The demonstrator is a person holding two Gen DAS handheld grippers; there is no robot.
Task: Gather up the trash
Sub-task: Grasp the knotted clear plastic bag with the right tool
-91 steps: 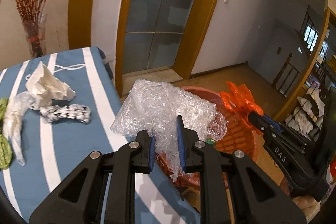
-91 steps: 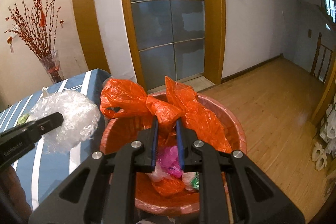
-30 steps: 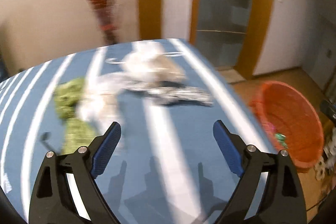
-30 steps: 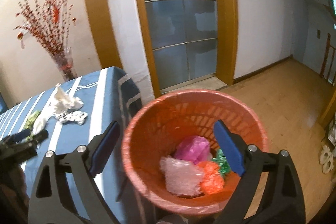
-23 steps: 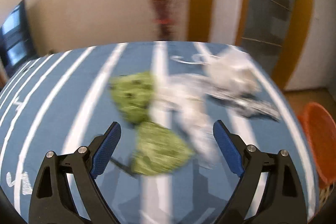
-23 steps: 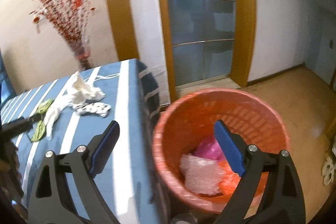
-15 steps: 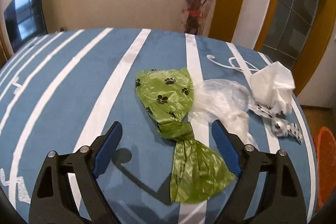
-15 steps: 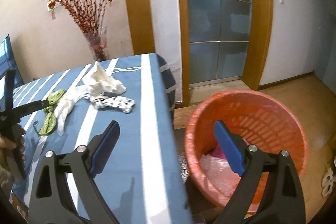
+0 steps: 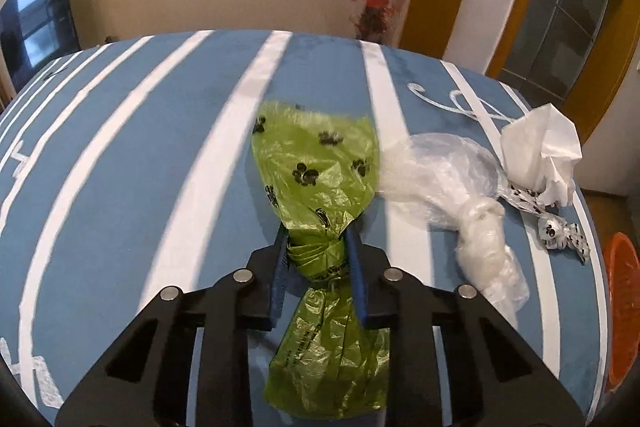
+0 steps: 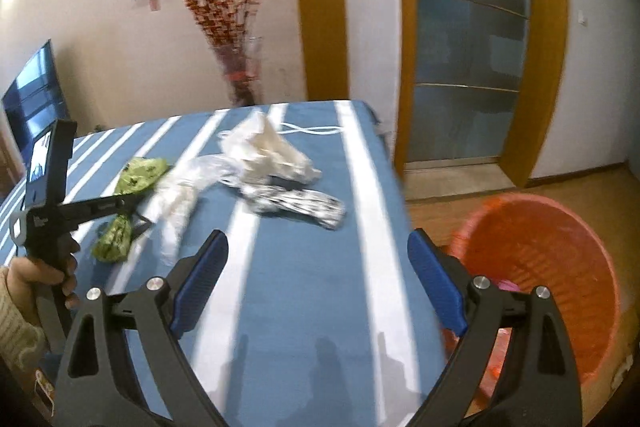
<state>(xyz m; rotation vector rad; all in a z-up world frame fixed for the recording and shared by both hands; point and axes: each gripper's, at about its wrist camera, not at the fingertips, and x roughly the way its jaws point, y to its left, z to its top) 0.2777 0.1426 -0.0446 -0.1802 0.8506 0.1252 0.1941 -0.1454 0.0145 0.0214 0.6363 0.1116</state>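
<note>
The green bag (image 9: 316, 183) lies on the blue striped desk (image 9: 160, 147), a thin plastic sack printed with black paw marks, twisted into a knot at its waist so that it flares out at both ends like a bow. It looks feather-light, limp and a bit slippery; the film would crumple under any squeeze, so the knot is the sensible place to take it (the only firm, bunched part). That is where the left hand-held gripper (image 9: 318, 255) sits: its blue pads stand either side of the knot and the jaws are closing on it, the plastic already pinched between them.

Just beside the bag, touching its upper flare, lies a clear plastic bag (image 9: 452, 187), also knotted. Beyond that are a crumpled white tissue (image 9: 540, 151) and a black-and-white spotted wrapper (image 9: 560, 227) near the desk's edge. The orange bin (image 10: 548, 267) stands on the floor off that edge, some trash inside.

The right hand-held gripper (image 10: 318, 287) hovers over bare desk, jaws wide apart, holding nothing.
</note>
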